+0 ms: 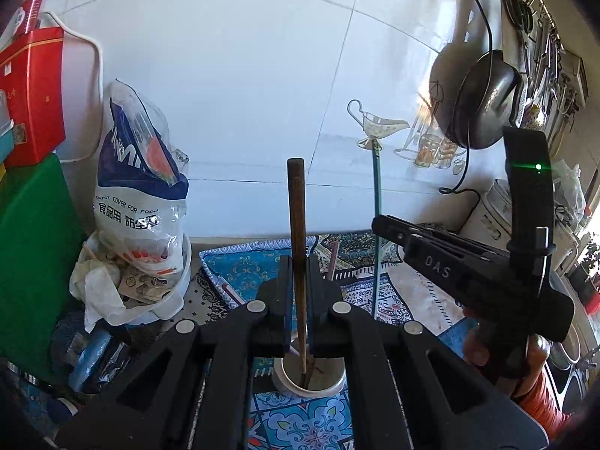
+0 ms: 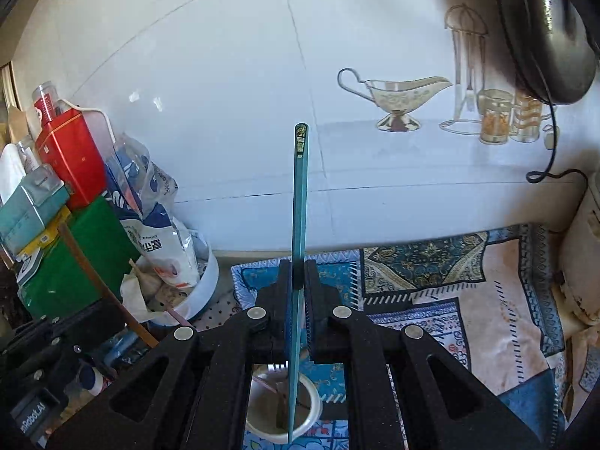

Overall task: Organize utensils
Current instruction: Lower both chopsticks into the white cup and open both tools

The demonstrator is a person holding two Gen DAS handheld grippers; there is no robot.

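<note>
Above cup [image 2: 282,408] rim, teal chopstick [image 2: 299,225]

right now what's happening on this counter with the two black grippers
A person is sorting utensils with a handheld gripper in each hand. The left gripper is shut on a dark brown wooden chopstick, held upright with its lower end inside the white round cup on the patterned blue cloth. The right gripper is shut on a slim teal chopstick, also upright over the same cup. Whether its tip reaches into the cup is unclear.
</note>
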